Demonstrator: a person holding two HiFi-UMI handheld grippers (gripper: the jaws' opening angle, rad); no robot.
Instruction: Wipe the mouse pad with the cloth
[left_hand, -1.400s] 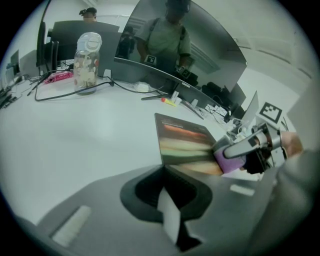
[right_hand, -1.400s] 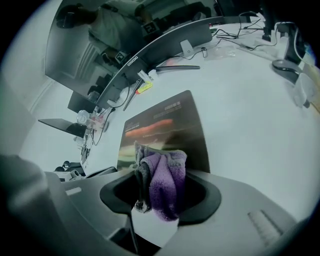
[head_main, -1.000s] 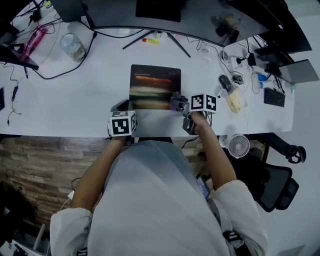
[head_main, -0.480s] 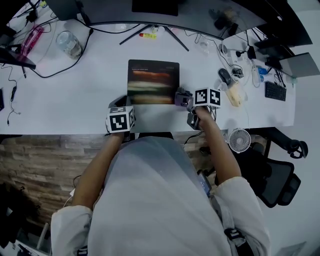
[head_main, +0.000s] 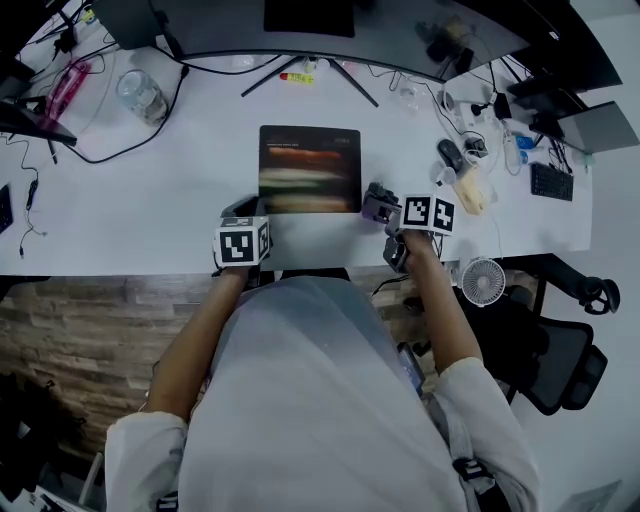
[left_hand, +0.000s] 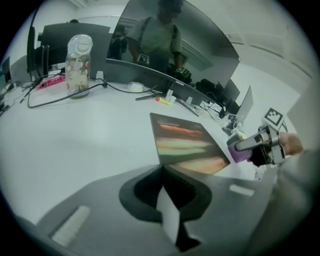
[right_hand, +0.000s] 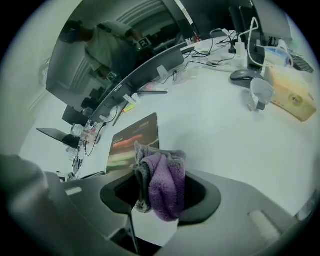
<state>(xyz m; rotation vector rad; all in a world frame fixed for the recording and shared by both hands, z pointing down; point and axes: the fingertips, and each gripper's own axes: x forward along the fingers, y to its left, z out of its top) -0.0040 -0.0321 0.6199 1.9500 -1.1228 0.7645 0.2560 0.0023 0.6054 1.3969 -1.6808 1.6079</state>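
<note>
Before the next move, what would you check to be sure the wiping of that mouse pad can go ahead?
1. Cloth held in the right gripper: ok, the jaws are closed on it.
2. Cloth over the mouse pad: not ok, it sits just off the pad's right edge.
3. Pad's surface free of other things: ok.
4. Left gripper out of the wiping path: ok, shut on nothing, beside the pad's near left corner.
5. Cloth touching the table: cannot tell.
</note>
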